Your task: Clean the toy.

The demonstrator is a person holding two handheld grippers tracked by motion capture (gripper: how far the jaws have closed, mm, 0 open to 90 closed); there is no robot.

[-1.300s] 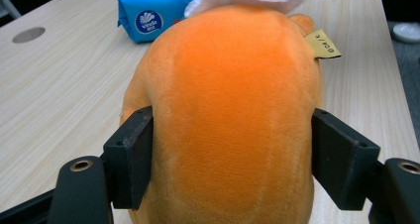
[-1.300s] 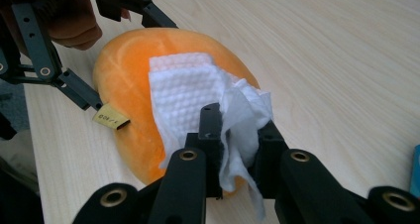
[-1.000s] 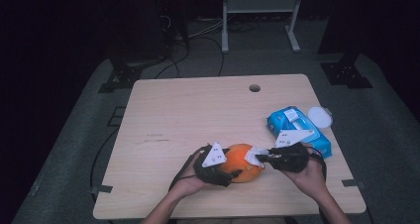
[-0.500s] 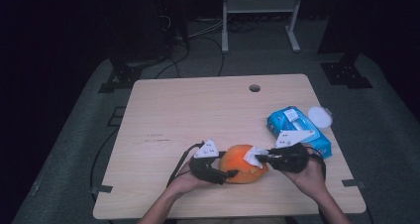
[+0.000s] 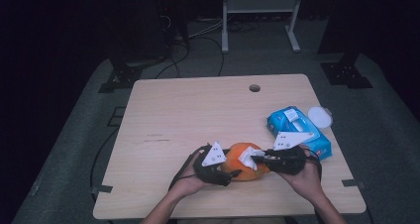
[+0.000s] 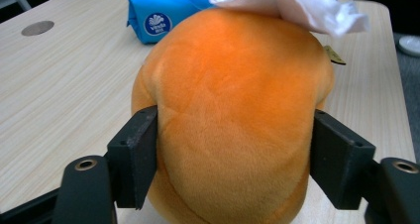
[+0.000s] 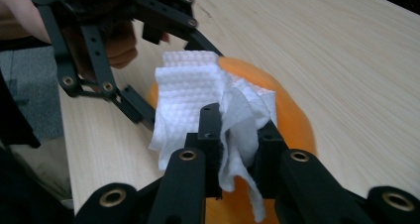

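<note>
High view puts the orange plush toy (image 5: 243,160) near the front edge of the counter (image 5: 188,110), squarely between the person's two hands. It is a rounded, soft thing, a bit longer than it is tall, and from above its long axis seems to run roughly side to side, from one hand toward the other, though the dim light makes that hard to swear to.

On its top lies a crumpled white wipe (image 7: 198,100). The right hand-held gripper (image 7: 237,135) comes in from the toy's right, jaws pressed nearly together and pinching that wipe, which rests against the plush fur just beyond its tips. So for wiping, the toy lies straight ahead of and slightly below the right jaws, already in contact through the cloth.

The left hand-held gripper (image 6: 233,157) sits at the toy's left end. In the left gripper view its two black jaws stand either side of the orange body and press on the fur; they have just been opening a little, with the toy between them. I judge this as the steadying grip while the right hand rubs.

Farther right, near but not touching the toy, lies the blue wipes pack (image 5: 298,131), and just beyond it a white round lid (image 5: 320,117).
</note>
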